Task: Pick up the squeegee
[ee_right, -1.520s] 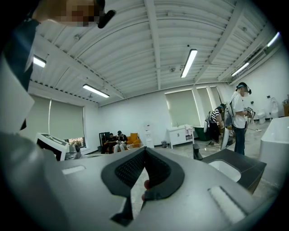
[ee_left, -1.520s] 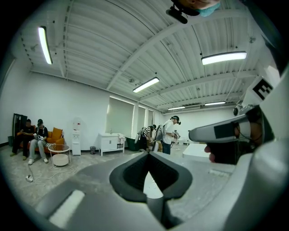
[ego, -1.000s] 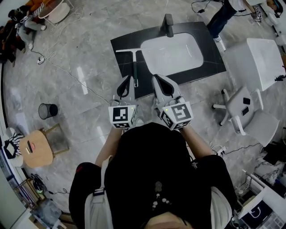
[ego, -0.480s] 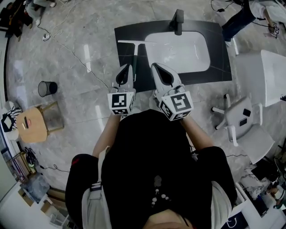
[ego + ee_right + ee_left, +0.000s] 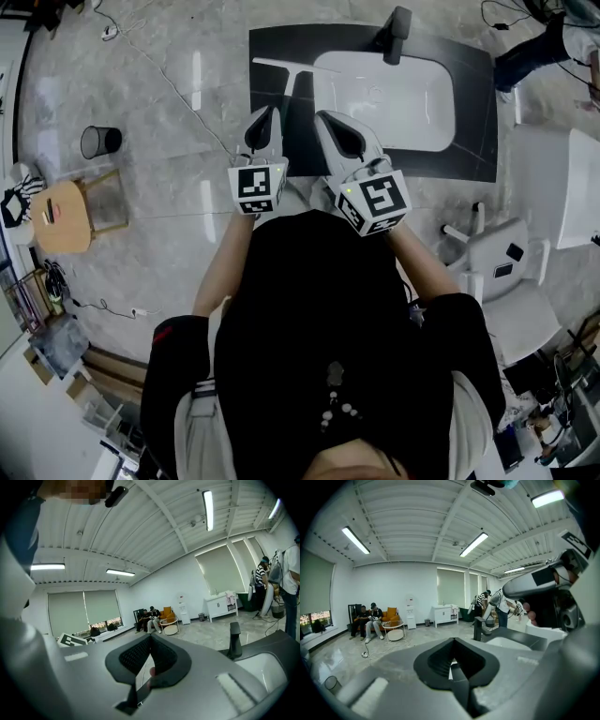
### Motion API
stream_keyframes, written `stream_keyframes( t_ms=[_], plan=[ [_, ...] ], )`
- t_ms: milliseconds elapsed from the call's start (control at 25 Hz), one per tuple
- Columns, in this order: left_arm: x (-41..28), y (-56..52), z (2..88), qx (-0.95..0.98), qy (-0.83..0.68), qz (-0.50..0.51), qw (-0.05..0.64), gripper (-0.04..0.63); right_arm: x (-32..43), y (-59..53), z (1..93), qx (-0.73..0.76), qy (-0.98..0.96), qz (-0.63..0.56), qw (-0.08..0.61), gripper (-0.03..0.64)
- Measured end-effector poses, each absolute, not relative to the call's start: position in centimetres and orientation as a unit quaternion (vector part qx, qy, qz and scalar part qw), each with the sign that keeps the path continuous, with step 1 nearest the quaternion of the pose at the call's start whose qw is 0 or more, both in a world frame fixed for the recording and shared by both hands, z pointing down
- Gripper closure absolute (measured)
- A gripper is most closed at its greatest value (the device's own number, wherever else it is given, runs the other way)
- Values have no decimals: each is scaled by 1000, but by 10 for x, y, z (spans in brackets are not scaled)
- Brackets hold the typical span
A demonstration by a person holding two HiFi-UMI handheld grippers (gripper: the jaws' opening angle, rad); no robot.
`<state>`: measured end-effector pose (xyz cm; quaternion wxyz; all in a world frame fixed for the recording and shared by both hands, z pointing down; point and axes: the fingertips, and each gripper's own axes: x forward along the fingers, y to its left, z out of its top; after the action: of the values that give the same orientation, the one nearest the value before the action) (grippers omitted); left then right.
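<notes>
Left gripper view: the left gripper (image 5: 452, 642) has its jaws clenched pad to pad, with nothing held between them. In the right gripper view, the right gripper (image 5: 150, 637) also shows its jaws brought together at the tips and empty. In the head view, the left gripper (image 5: 266, 114) and the right gripper (image 5: 324, 117) sit side by side, close but apart, both pointing forward over the near edge of a dark counter (image 5: 476, 112). Each carries its marker cube (image 5: 258, 187) at the rear. The squeegee (image 5: 281, 64) lies flat on the counter just ahead of the left gripper's tips and slightly toward the right gripper. Its pale blade lies crosswise at the far end and its dark handle runs back toward the grippers. Neither gripper touches it. Ahead of the right gripper, a white sink basin (image 5: 394, 94) is set into the counter, with a dark faucet (image 5: 398, 23) at its far rim. The same faucet (image 5: 477, 631) stands ahead and to the right in the left gripper view. Well to the left of the left gripper, a small dark bin (image 5: 98, 141) stands on the grey floor, with a wooden stool (image 5: 61, 216) nearer the person. To the right of the right gripper stands a white chair (image 5: 497, 272).
</notes>
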<state>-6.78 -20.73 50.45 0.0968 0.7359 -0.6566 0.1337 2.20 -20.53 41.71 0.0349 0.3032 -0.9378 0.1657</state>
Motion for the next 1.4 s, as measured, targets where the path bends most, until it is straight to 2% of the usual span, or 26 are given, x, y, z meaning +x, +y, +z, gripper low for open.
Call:
stream_keyframes(
  t_ms=[280, 880, 920, 960, 1400],
  plan=[
    [-72, -215, 529, 737, -650, 150, 109, 594, 4, -216, 438, 293, -936, 185, 53, 614],
    [-84, -256, 608, 727, -636, 163, 199, 592, -8, -252, 475, 351, -907, 211, 95, 614],
    [-84, -259, 614, 726, -635, 161, 210, 535, -7, -255, 477, 354, -905, 213, 97, 614],
    [-85, -261, 619, 724, -634, 160, 220, 506, -6, -257, 479, 358, -903, 215, 99, 614],
    [-79, -285, 676, 714, -607, 206, 282, 414, -2, -284, 494, 380, -888, 233, 110, 614]
  ],
)
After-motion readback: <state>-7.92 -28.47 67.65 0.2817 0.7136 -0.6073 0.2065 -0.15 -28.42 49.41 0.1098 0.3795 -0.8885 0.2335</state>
